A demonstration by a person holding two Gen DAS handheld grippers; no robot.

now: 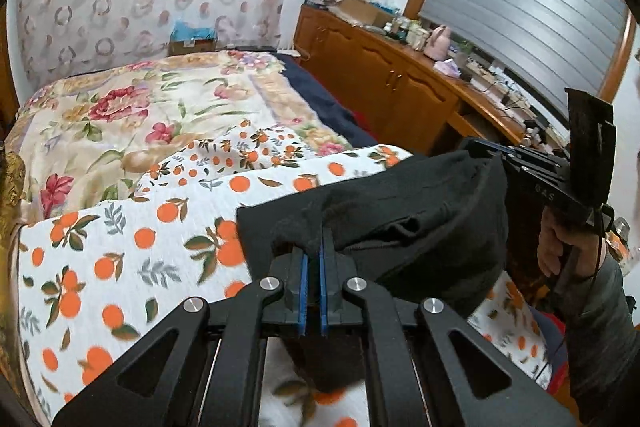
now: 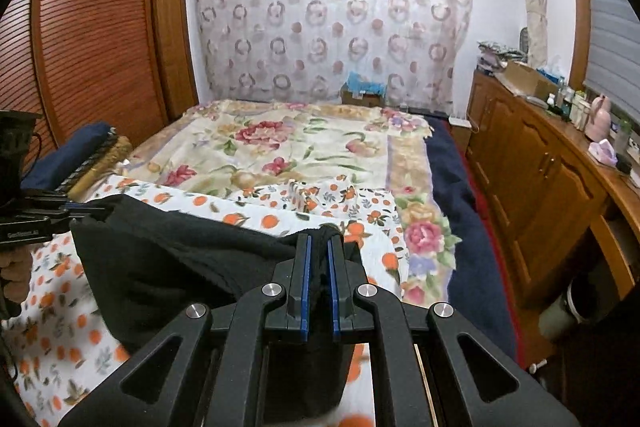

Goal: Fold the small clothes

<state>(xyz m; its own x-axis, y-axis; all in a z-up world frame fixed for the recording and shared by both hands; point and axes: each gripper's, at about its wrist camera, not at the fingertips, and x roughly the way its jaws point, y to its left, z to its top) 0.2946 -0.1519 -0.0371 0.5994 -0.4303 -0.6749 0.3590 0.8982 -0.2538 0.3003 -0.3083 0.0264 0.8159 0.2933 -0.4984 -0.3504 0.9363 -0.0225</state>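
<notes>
My left gripper (image 1: pixel 314 247) is clamped on one edge of a black garment (image 1: pixel 404 211), its blue pads pinched nearly together on the cloth. My right gripper (image 2: pixel 319 247) is closed on the opposite edge. The garment is soft, matte knit, creased and sagging between the two, hanging above the near edge of the bed over a white cover (image 1: pixel 132 235) printed with oranges and leaves. Beyond lies a floral blanket (image 2: pixel 280 143).
</notes>
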